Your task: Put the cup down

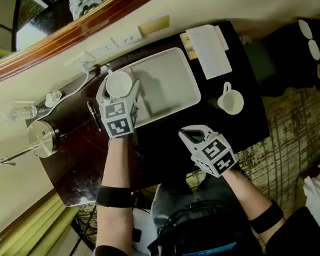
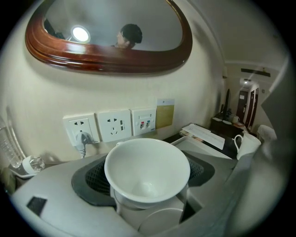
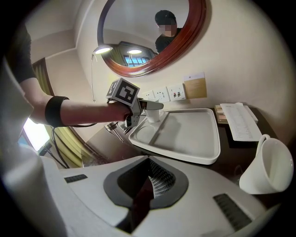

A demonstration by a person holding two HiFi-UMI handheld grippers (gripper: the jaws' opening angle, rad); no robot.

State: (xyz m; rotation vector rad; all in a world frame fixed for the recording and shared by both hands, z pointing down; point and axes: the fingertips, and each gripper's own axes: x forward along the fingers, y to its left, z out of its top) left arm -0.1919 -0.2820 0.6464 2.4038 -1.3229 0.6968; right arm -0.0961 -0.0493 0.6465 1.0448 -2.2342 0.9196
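In the head view the cup [image 1: 119,84] stands upright at the tray's [image 1: 167,78] rear-left corner, mouth up, long axis vertical. The left gripper view shows the left hand-held gripper [image 2: 148,185] set wide, clamped on its narrower lower body; it looks light, stiff, slick and breakable, best held there. In the right gripper view the right hand-held gripper [image 3: 145,194] is closed, empty.

From here the cup [image 2: 147,171] reads to me as smooth, glossy white ceramic. The tray [image 1: 167,81] looks like matt white plastic. The table [image 1: 82,167] is dark polished wood with a sheen, and the mirror frame [image 2: 106,62] is glossy reddish wood. I take the lamp base [image 1: 42,137] for brushed metal. The left gripper [image 2: 148,180] is matt grey plastic, its pads [image 2: 95,178] a rough black mesh. The paper sheet [image 1: 208,50] is flat and dull.
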